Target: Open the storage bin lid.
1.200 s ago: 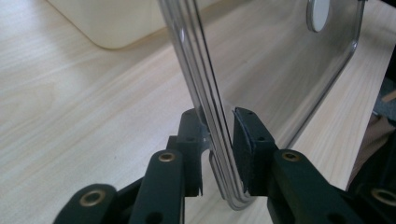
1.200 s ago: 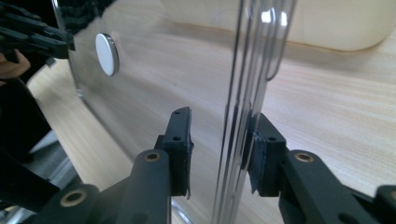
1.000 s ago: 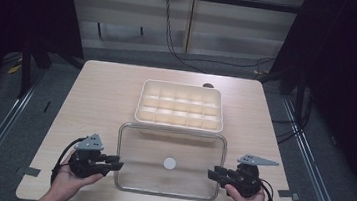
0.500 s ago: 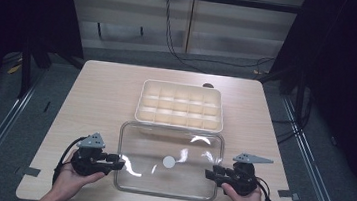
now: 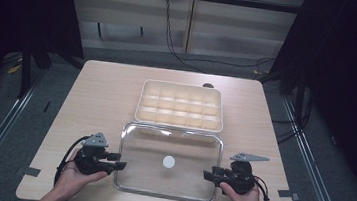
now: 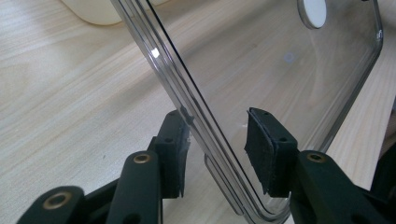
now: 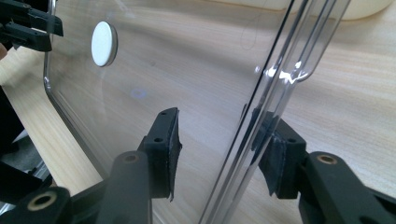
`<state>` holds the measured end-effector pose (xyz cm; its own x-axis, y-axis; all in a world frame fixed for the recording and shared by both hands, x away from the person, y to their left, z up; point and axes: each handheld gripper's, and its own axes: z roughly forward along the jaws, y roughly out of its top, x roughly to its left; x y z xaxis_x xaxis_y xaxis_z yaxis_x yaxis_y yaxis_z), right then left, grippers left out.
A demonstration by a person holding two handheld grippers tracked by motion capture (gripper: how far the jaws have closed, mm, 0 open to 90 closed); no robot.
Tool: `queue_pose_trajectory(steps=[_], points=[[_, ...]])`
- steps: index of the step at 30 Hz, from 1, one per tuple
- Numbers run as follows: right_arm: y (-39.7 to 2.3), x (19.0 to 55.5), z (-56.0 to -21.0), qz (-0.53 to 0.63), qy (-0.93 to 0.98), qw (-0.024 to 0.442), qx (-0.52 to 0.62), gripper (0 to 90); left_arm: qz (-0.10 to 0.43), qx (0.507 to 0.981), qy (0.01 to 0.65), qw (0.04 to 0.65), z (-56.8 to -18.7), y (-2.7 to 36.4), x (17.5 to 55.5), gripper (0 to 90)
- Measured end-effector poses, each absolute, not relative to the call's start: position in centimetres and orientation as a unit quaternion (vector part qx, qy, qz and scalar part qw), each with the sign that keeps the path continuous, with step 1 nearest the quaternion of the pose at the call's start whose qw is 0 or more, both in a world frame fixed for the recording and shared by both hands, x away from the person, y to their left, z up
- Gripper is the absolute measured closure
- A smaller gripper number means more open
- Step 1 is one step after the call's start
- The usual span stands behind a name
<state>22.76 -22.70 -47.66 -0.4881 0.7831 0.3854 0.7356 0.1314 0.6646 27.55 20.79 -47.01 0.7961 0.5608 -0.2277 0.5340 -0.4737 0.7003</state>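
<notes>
Item: clear, flat rectangular plastic lid with rounded corners and a raised rim [image 5: 170, 162], bearing a small white round disc [image 5: 168, 162] at its middle. It lies on the pale wood-grain surface [image 5: 101, 97], spanning the gap between the two tongs, its short edges reaching into both.

Left tongs [image 5: 118, 164]: jaws have just been opening; the lid's rim runs between them. In the left gripper view one pad [image 6: 177, 154] sits at or just against the rim, the other pad [image 6: 268, 156] stands clear, so the hold is released. Held level at the lid's edge, likely because the lid was carried by its two short sides.

Right tongs [image 5: 207, 175]: jaws likewise just opening, released; the rim [image 7: 261, 112] passes between the pads, with a visible gap on the disc side.

Beyond the tongs, just past the lid's far edge: cream plastic tray divided into a grid of small compartments [image 5: 181, 106], open-topped and apparently empty. The lid seems its match.

Hard to make out: whether the far pad of the right tongs touches the rim, blurred through the clear plastic; the tray is cut off in both gripper views.
</notes>
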Motion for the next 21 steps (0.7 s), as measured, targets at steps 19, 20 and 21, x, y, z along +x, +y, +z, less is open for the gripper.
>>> queue_pose_trajectory(steps=[19,20,21], points=[[-22.5,23.7,-49.0,0.390,0.757,0.022,0.524,42.6,0.007,0.868,0.328,0.372,-48.0,20.4,28.2,55.1],[-22.5,23.7,-49.1,0.389,0.757,0.023,0.525,42.3,0.003,0.867,0.329,0.375,-48.1,20.4,28.2,55.1],[-22.5,23.8,-49.1,0.387,0.757,0.022,0.526,41.9,0.001,0.867,0.329,0.374,-48.2,20.4,28.2,54.9]])
